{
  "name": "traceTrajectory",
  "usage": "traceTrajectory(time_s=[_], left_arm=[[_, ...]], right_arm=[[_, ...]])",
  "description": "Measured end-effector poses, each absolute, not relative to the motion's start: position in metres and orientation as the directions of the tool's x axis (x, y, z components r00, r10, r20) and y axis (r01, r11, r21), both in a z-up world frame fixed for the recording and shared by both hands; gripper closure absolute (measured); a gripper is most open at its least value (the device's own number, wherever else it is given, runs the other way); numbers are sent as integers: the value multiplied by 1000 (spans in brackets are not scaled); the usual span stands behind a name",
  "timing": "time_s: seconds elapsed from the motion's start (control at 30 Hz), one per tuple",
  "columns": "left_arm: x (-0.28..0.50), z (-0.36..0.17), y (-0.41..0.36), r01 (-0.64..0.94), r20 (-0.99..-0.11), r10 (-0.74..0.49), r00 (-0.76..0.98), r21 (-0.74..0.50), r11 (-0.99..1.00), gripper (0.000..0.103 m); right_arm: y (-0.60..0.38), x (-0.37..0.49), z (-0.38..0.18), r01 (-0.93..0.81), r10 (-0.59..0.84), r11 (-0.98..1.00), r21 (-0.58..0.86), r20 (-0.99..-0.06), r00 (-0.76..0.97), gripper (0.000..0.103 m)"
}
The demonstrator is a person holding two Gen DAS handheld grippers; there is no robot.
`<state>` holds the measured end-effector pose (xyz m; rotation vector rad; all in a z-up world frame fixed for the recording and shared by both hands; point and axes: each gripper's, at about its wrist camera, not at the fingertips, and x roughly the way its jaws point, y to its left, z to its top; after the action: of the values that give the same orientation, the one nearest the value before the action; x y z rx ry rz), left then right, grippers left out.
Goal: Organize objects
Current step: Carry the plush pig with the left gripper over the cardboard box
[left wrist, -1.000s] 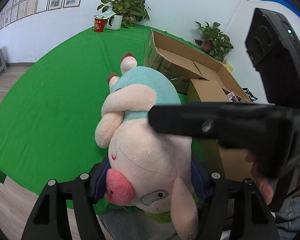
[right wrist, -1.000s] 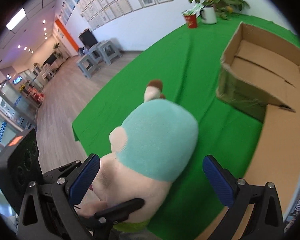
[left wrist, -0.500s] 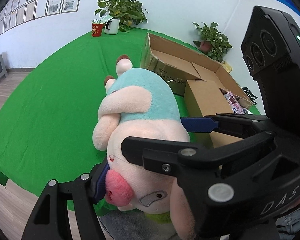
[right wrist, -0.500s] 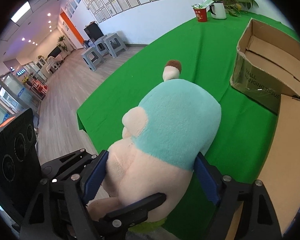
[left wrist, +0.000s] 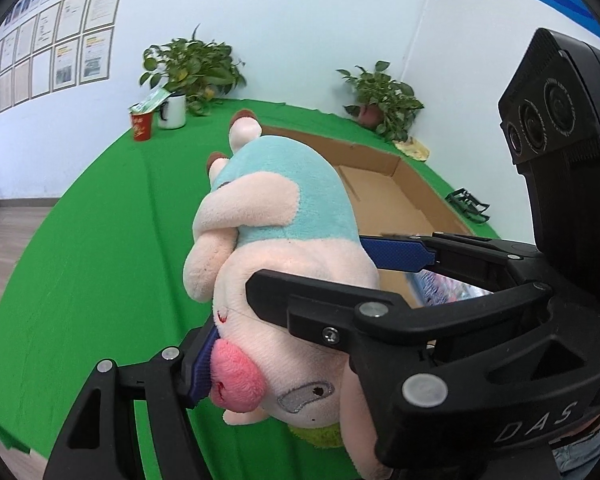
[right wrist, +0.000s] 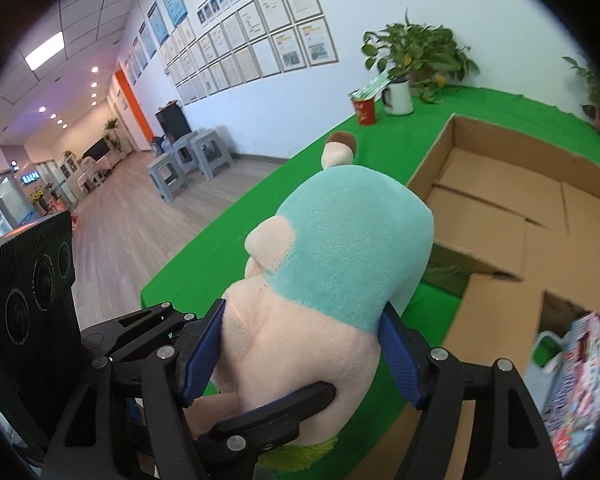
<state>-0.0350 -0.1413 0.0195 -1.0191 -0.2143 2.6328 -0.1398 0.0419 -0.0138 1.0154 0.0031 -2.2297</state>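
Observation:
A plush pig (left wrist: 284, 264) with a pink face and a teal body is held in the air above the green table. My left gripper (left wrist: 288, 364) is shut on its head; only its left blue pad (left wrist: 202, 364) shows, since the right gripper's body crosses in front. My right gripper (right wrist: 304, 344) is shut on the pig's body (right wrist: 340, 248), one blue pad (right wrist: 396, 352) on each side. The open cardboard box (right wrist: 500, 184) lies just right of the pig; it also shows in the left wrist view (left wrist: 380, 196).
The table wears a green cloth (left wrist: 92, 240). A red cup (left wrist: 142, 126), a white mug (left wrist: 172, 110) and potted plants (left wrist: 384, 100) stand at the far edge. A second box with colourful packets (right wrist: 580, 368) is at the near right. Grey stools (right wrist: 188, 156) stand on the floor.
My right gripper has closed on the pig's body. Both grippers have lifted the pig and carried it toward the open cardboard box.

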Motion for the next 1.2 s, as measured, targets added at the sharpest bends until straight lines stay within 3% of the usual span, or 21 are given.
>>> traceTrajectory(time_s=[0.3, 0.63, 1.2], left_arm=[[-117, 67, -102, -290, -585, 415, -697, -300, -909, 38], [-197, 96, -78, -294, -589, 426, -686, -311, -904, 38], [-294, 48, -97, -233, -681, 430, -593, -366, -901, 38]], right_arm=[[70, -184, 27, 547, -484, -826, 136, -669, -564, 32], [85, -233, 46, 535, -471, -835, 132, -676, -567, 32], [82, -308, 22, 511, -472, -833, 213, -756, -453, 32]])
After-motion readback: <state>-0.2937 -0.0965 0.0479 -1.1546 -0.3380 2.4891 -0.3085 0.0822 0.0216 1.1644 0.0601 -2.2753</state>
